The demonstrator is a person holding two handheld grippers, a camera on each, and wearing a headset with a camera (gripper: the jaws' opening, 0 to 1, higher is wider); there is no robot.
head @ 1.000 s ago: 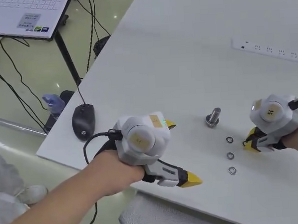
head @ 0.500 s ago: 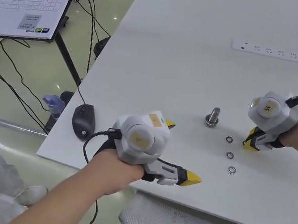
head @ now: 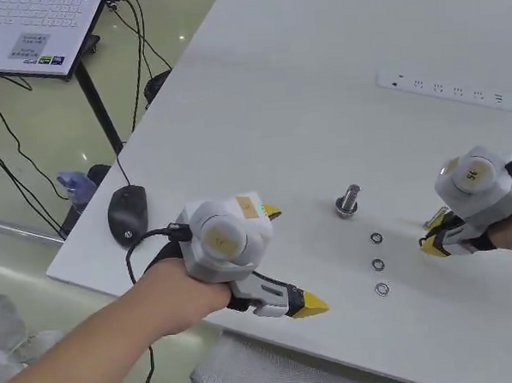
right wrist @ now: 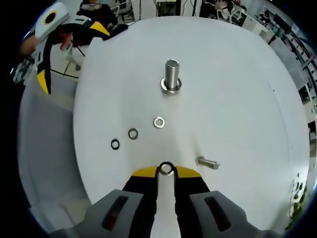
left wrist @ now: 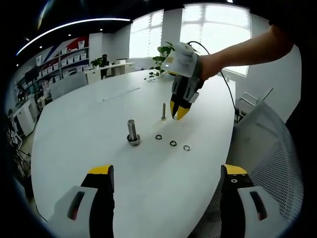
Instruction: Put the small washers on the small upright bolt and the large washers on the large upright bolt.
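White tabletop, bright windows behind.

Layout: the large bolt stands upright near the front edge, wide end down. A ring shows at its foot, and I cannot tell whether that is a washer or part of the bolt. The small bolt stands upright a little beyond it. Three loose washers lie flat in a short row just beside the large bolt, each apart from the next. My reading is that the spacing lets each one be picked singly, with both bolts close by.

Right claw: the jaws are drawn nearly together, pinching one washer between the yellow tips. I cannot tell whether it is off the surface or touching it. The claw sits just beside the small bolt, so I judge this washer is meant for that bolt. Its size against the other three is not clear.

Left claw: the jaws are spread wide with nothing between them. It hovers at the near edge, facing the bolts and well apart from the row. I judge it is parked clear so the right side has room.
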